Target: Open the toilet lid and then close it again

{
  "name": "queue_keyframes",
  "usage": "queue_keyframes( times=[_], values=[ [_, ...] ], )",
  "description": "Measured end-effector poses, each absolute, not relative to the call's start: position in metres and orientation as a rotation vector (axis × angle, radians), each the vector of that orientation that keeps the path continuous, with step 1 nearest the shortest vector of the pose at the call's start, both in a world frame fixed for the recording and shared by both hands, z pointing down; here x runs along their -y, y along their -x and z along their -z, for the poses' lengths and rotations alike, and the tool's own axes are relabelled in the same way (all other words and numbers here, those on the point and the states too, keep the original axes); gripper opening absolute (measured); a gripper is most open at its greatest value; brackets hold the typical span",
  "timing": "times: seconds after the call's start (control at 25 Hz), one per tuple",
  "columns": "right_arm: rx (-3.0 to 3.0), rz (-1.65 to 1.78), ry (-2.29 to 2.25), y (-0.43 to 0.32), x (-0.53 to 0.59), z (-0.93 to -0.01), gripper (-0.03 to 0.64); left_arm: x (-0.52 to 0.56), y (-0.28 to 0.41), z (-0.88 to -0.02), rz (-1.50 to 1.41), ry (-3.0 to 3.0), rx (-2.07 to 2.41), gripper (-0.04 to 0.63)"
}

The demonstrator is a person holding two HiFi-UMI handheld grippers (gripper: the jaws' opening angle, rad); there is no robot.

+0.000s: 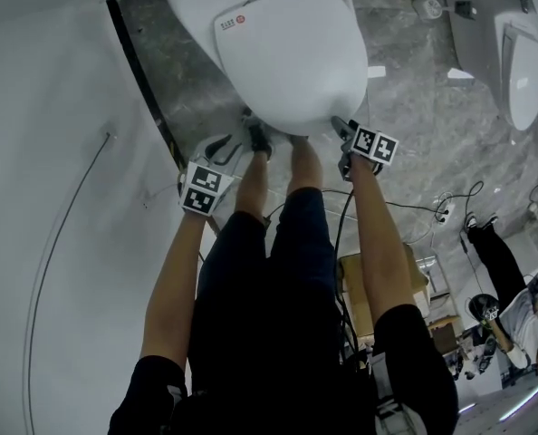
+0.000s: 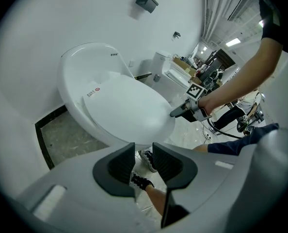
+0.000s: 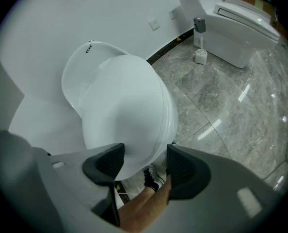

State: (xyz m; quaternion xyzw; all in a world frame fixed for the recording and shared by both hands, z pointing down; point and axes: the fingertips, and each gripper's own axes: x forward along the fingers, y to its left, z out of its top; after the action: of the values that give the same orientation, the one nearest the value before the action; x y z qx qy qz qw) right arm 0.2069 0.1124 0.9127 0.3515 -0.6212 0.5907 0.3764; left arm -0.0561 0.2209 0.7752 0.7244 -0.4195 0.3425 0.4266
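A white toilet with its lid [image 1: 287,53] down fills the top of the head view. My right gripper [image 1: 343,127] is at the lid's front right edge, and the left gripper view shows its tip [image 2: 175,114] against that edge. In the right gripper view its jaws [image 3: 144,163] stand open, with the lid's front rim [image 3: 134,130] just ahead of the gap. My left gripper [image 1: 233,143] hangs open below the front left of the bowl. Its jaws [image 2: 144,161] hold nothing, and the lid [image 2: 129,110] lies ahead of them.
My legs and black shoes [image 1: 258,139] stand right under the toilet's front. A white wall [image 1: 52,152] with a dark skirting strip runs along the left. A second toilet [image 1: 523,62] stands at the far right. Cables [image 1: 450,208], a cardboard box [image 1: 378,288] and another person [image 1: 513,320] are behind me.
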Motion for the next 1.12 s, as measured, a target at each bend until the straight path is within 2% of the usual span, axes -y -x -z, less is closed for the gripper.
queue_keyframes(
  times=[0.96, 1.12],
  values=[
    [1.593, -1.402, -0.814, -0.207, -0.108, -0.951, 0.272, -0.213, 0.043, -0.804, -0.876, -1.815, 1.018, 0.123],
    [1.656, -1.242, -0.761, -0.205, -0.11, -0.942, 0.271, -0.215, 0.036, -0.802, -0.867, -1.817, 1.021, 0.123]
  ],
)
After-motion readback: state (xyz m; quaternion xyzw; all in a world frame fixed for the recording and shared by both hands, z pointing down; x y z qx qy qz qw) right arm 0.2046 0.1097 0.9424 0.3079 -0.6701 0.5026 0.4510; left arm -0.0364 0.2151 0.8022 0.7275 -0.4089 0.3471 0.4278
